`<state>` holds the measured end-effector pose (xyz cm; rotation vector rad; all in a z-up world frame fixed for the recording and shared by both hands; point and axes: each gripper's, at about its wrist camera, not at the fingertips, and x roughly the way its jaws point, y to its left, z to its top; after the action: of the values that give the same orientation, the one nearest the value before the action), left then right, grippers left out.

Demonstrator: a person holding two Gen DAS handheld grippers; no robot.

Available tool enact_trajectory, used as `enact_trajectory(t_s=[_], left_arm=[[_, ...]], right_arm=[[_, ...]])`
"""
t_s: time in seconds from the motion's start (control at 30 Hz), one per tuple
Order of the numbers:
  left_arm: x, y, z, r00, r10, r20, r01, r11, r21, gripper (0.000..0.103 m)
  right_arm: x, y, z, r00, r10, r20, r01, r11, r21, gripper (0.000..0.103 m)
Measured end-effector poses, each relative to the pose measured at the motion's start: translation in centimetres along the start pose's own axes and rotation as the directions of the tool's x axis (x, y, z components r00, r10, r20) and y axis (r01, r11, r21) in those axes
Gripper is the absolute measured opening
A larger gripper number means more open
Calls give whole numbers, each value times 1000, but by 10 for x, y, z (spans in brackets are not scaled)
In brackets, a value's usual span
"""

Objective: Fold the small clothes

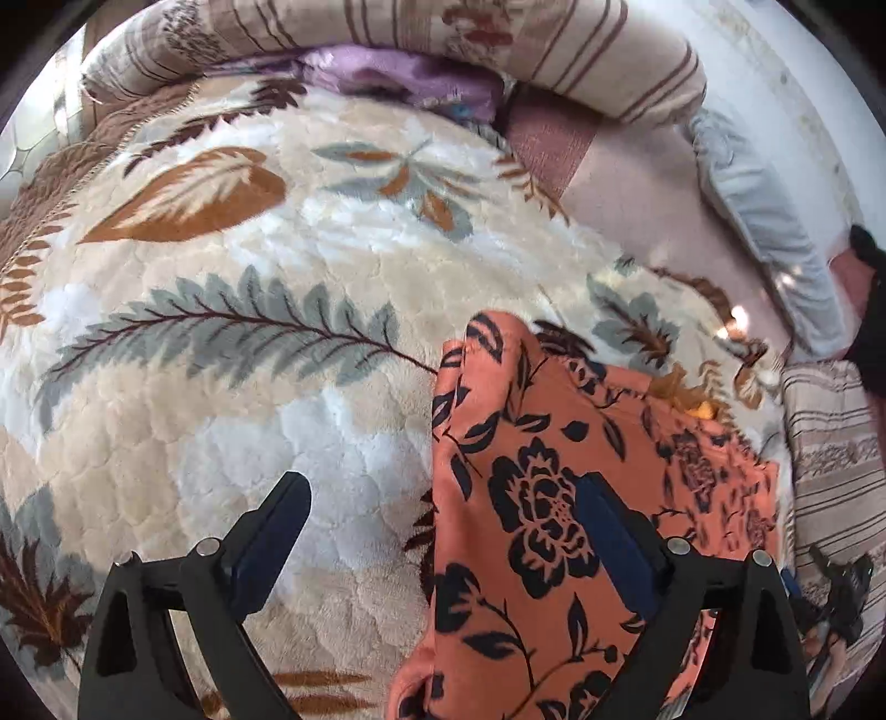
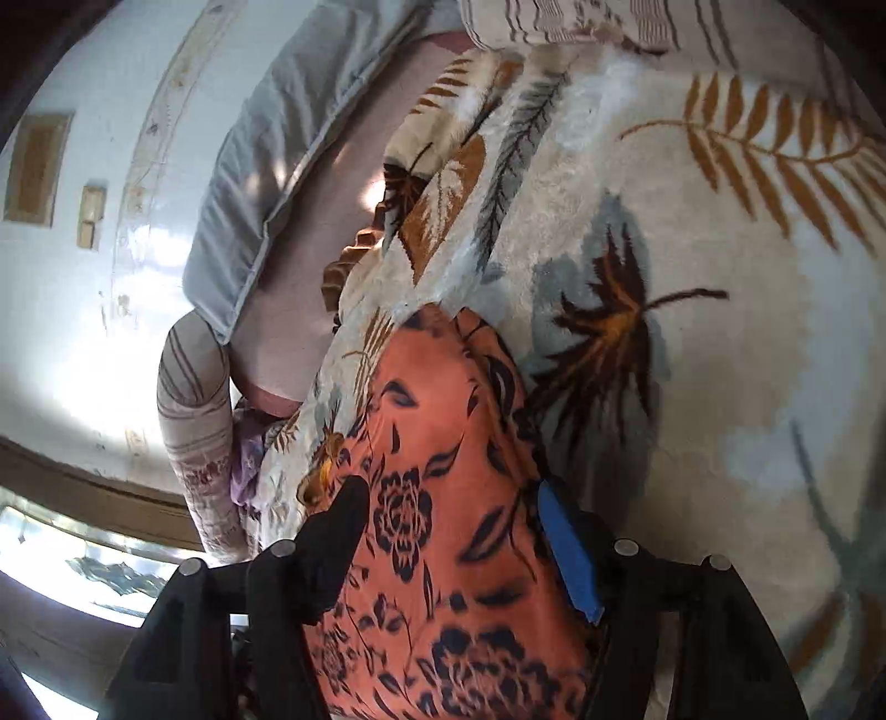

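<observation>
Lying on a plush cream blanket (image 1: 343, 421) printed with grey and brown leaves, the orange garment of thin fabric with a black flower print (image 1: 531, 498) stretched from the lower middle of the left wrist view toward two o'clock, its far end bunched into a raised fold. The left gripper (image 1: 443, 531) stood with its jaws spread wide; one black finger (image 1: 277, 526) hung over bare blanket at seven o'clock, the other over the printed cloth at five o'clock, and nothing was pinched between them. In the right wrist view the right gripper (image 2: 451, 531) had its jaws parted around the same garment (image 2: 443, 443), with the cloth running up between them toward twelve o'clock; whether the pads pressed on it could not be told.

A rolled beige quilt with brown stripes (image 1: 498, 39) curved along the far edge at twelve o'clock, a purple cloth (image 1: 398, 83) tucked under it. A pale grey pillow (image 1: 758, 221) lay at two o'clock on a dusty pink sheet (image 1: 626, 183). Another striped beige fold (image 1: 830, 454) sat at three o'clock, just beside the garment.

A small yellowish scrap (image 1: 698, 407) at the garment's far edge was too blurred to identify, as was a dark shape (image 1: 872, 310) cut off at the right rim. The garment's near end ran out of the picture.

Beyond the bed stood a glossy pale wall (image 2: 83, 277) at nine o'clock, bright with glare.
</observation>
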<state>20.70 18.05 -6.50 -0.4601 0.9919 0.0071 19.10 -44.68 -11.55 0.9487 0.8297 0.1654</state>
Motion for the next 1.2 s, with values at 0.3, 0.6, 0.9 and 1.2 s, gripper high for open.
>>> enact_trajectory(t_s=[0.3,0.6,0.9,1.2], left_arm=[[-22,13,-98,989,-149,-20,146,982,-123,97],[27,-17,-63,989,-9,-146,-6,995,-103,22],[-105,-37,-111,994,-110,10,109,993,49,24],[-109,38,-197,990,136,-42,-133,989,61,70]], right_arm=[[-1,-24,-121,996,25,-86,-14,991,129,79],[47,-6,-73,992,-121,28,112,970,215,10],[-65,62,-101,994,18,106,-17,1000,-9,10],[-112,-27,-178,952,-303,39,304,952,-24,59]])
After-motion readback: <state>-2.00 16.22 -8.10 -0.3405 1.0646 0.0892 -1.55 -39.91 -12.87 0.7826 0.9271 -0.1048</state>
